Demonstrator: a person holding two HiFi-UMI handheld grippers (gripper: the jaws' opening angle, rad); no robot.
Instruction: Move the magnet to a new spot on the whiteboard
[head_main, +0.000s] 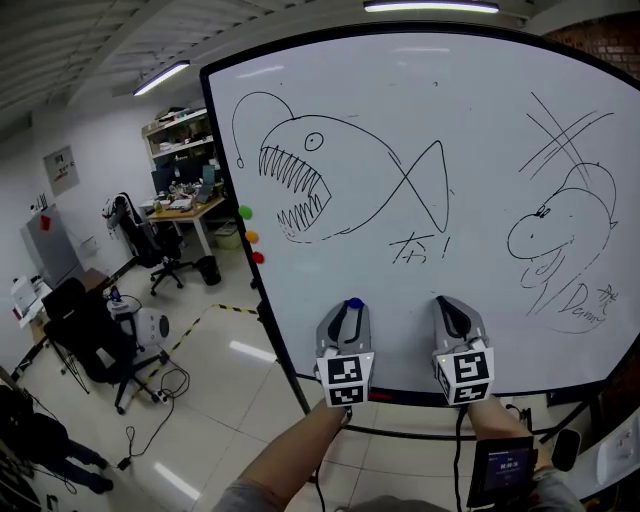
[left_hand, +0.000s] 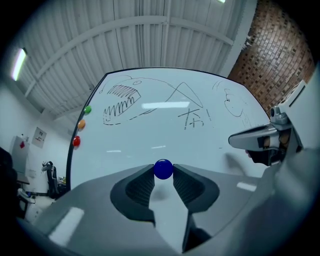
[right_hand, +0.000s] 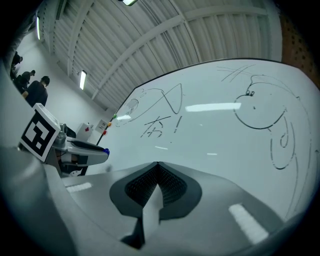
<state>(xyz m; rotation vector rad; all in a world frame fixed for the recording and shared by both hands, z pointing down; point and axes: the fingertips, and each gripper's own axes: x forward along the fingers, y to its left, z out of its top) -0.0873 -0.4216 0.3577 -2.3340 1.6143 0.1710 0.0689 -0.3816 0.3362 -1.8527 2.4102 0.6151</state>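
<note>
A round blue magnet (left_hand: 163, 169) sits pinched between the tips of my left gripper (left_hand: 163, 170), just in front of the whiteboard (head_main: 420, 120). In the head view the same blue magnet (head_main: 354, 302) shows at the tip of the left gripper (head_main: 349, 306), low on the board below the fish drawing. My right gripper (head_main: 447, 301) is beside it, shut with nothing in it; in its own view the right gripper (right_hand: 157, 163) has its tips touching. Green (head_main: 245, 211), orange (head_main: 251, 237) and red (head_main: 258, 257) magnets cling to the board's left edge.
The board carries a toothed fish sketch (head_main: 320, 180), a cartoon head (head_main: 560, 240) and scribbles. Left of the board lie office chairs (head_main: 90, 335), a desk (head_main: 185, 205), floor cables and a robot vacuum-like device (head_main: 150, 325). A brick wall (left_hand: 280, 55) is at the right.
</note>
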